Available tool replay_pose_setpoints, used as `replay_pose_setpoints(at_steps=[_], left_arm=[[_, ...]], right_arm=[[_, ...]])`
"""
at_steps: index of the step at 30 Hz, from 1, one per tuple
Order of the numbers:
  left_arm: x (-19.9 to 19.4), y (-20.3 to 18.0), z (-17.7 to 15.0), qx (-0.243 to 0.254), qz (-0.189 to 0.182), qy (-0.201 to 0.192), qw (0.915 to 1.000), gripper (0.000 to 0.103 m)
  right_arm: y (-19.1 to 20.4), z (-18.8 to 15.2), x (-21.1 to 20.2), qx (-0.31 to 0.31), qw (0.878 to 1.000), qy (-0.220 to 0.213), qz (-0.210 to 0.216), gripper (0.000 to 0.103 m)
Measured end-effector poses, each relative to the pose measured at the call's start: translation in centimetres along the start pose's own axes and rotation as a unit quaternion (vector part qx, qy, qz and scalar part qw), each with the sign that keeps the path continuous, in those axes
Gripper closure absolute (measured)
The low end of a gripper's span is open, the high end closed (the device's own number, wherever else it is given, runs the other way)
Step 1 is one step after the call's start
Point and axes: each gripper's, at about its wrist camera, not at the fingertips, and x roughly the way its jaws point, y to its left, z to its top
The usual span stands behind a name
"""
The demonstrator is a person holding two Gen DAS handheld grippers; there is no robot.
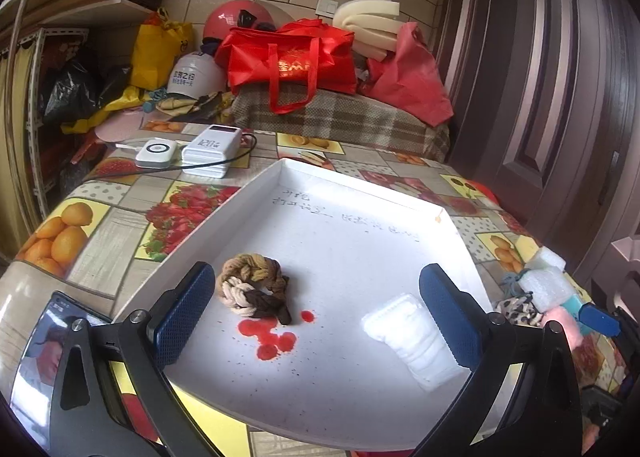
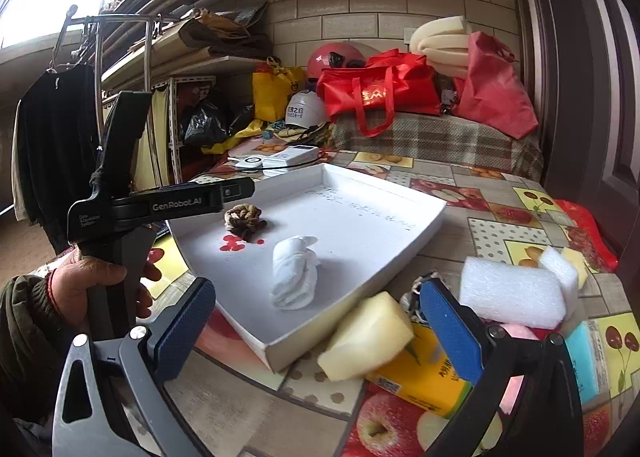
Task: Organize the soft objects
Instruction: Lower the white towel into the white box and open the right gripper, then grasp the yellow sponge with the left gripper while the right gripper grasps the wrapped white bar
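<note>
A shallow white tray (image 1: pixel 256 193) (image 2: pixel 360 281) lies on the fruit-print table. In it are a knotted brown-and-cream rope bundle (image 1: pixel 252 287) (image 2: pixel 244 219) and a rolled white cloth (image 1: pixel 412 337) (image 2: pixel 294 273). My left gripper (image 1: pixel 316 317) is open and empty over the tray's near part, the bundle just inside its left finger, the cloth by its right finger. My right gripper (image 2: pixel 320 329) is open and empty above the tray's near corner, with a yellow sponge (image 2: pixel 366 337) between its fingers. The left gripper's body (image 2: pixel 160 203) shows at the left.
Right of the tray lie white foam blocks (image 2: pixel 512 295) (image 1: pixel 546 285), a yellow tissue pack (image 2: pixel 424 377), a leopard-print piece (image 1: pixel 518 307), and pink and teal sponges (image 2: pixel 584 357). A power bank (image 1: pixel 212 147) and a charger (image 1: pixel 156 153) sit behind. A phone (image 1: pixel 48 341) lies at the left.
</note>
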Motion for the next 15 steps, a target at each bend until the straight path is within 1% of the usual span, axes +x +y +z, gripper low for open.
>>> replay_pose_setpoints(at_steps=[1,3,4,6,8,9,10,12,13,14,15], left_arm=[[0.1,-0.7,-0.2,0.011,-0.024,0.011,0.9996,0.0],[0.0,-2.8,-0.7,0.05,-0.078,0.028,0.9954,0.0],[-0.1,-4.2,-1.0,0.074,-0.103,0.034,0.9913,0.0],[-0.8,-7.3,-1.9,0.13,-0.143,0.044,0.9801,0.0],[-1.5,-10.4,-3.1,0.182,-0.165,0.05,0.968,0.0],[-1.7,-11.8,-3.7,0.205,-0.166,0.053,0.9631,0.0],[-1.9,-13.1,-4.3,0.228,-0.158,0.056,0.9591,0.001],[-2.2,-15.1,-5.1,0.258,-0.141,0.054,0.9542,0.006],[-2.1,-15.7,-5.4,0.261,-0.138,0.058,0.9537,0.014],[-1.8,-16.1,-5.5,0.258,-0.135,0.066,0.9543,0.025],[-1.4,-16.5,-5.6,0.258,-0.129,0.075,0.9546,0.032]], right_arm=[[-1.5,-0.2,-0.7,0.018,1.0,0.002,-0.007,0.001],[-4.6,-0.8,-2.2,0.049,0.998,0.005,-0.03,0.001],[-6.0,-1.1,-3.1,0.06,0.997,0.004,-0.045,0.001],[-8.5,-1.7,-4.8,0.077,0.994,-0.002,-0.073,0.0],[-10.6,-2.1,-6.2,0.094,0.991,-0.008,-0.099,0.0],[-11.5,-2.3,-6.8,0.107,0.988,-0.013,-0.108,0.0],[-12.1,-2.6,-7.4,0.121,0.986,-0.019,-0.112,0.0],[-13.3,-3.1,-8.1,0.153,0.982,-0.028,-0.11,0.0],[-13.7,-3.2,-8.2,0.165,0.98,-0.03,-0.108,0.0],[-14.0,-3.3,-8.2,0.174,0.978,-0.031,-0.107,0.0],[-14.1,-3.4,-8.2,0.18,0.977,-0.03,-0.108,0.0]])
